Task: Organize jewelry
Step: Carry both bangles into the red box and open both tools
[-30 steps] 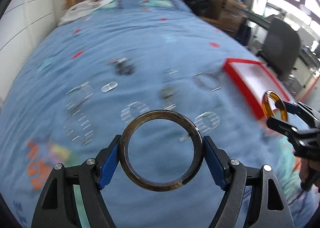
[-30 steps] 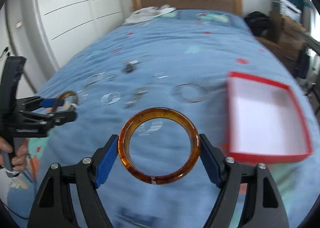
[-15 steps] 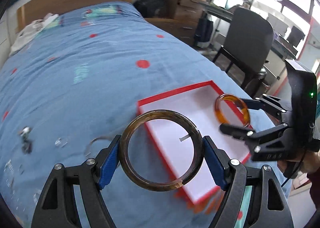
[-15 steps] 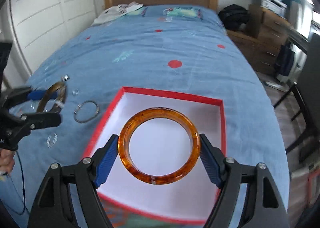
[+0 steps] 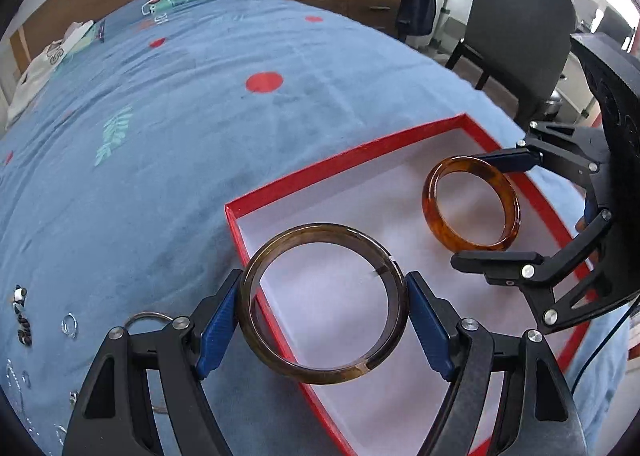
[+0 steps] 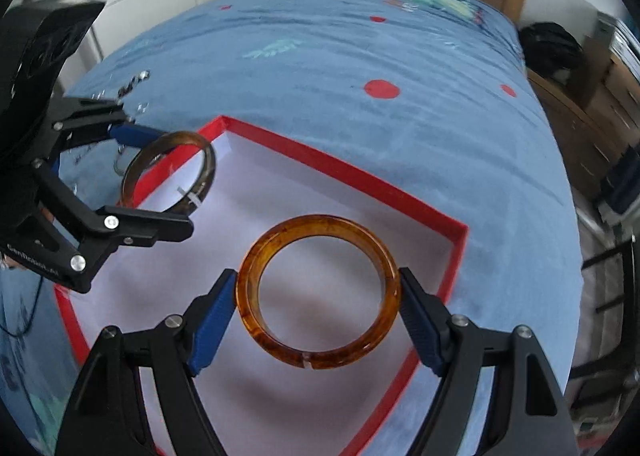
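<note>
Two bangles are being carried to the red box [image 5: 344, 162] on the bed [image 5: 180, 116], so the placing step is in hand. In the left wrist view, the left tool [image 5: 323, 310] is gripping the dark brown bangle [image 5: 256, 280] across its width, over the box's near-left wall, half outside. In the right wrist view, the right tool [image 6: 318, 294] is clamping the amber bangle [image 6: 256, 256] above the white floor. Next, I judge, the left tool needs shifting inward before both are lowering and releasing, keeping the bangles apart.
</note>
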A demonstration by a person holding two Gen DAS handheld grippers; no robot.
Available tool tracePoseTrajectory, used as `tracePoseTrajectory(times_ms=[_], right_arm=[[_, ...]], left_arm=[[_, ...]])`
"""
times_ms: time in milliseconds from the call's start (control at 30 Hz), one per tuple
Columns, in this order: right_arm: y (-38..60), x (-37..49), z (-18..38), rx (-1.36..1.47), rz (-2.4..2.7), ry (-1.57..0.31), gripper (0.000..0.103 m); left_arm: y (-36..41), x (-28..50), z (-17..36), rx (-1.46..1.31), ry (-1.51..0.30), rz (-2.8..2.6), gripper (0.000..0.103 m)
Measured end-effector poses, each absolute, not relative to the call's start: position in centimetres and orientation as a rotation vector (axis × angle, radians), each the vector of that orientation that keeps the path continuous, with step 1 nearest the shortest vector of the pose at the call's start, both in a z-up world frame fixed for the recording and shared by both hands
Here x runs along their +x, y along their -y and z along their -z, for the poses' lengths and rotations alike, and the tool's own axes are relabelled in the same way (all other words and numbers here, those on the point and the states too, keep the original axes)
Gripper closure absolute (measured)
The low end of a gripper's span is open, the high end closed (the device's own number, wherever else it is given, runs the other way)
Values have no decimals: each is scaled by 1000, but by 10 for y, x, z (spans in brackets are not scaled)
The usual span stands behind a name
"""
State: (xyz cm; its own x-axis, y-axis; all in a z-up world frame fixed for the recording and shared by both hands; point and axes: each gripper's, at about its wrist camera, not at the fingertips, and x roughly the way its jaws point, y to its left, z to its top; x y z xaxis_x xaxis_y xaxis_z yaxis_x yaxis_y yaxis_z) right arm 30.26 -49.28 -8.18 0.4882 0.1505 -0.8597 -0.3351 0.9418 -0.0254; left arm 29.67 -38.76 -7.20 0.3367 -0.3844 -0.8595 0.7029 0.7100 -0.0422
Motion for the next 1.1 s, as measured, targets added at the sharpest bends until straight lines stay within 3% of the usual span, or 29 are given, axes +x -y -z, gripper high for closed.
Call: tracePoseTrajectory(times_ms=[200,500,800,1100], right_arm=[[482,306,91,-296,-342,-1049,26],[478,303,96,-304,-365,-1074,26],[481,302,95,-286,-375,-1076,26],[488,305,93,-340,-305,-1057,26]], left_arm=[[386,290,58,369,-923,747,25],[393,298,79,407,-983,736,25],[384,293,58,344,-927,844,25],[416,293,79,464,-974,883,25]])
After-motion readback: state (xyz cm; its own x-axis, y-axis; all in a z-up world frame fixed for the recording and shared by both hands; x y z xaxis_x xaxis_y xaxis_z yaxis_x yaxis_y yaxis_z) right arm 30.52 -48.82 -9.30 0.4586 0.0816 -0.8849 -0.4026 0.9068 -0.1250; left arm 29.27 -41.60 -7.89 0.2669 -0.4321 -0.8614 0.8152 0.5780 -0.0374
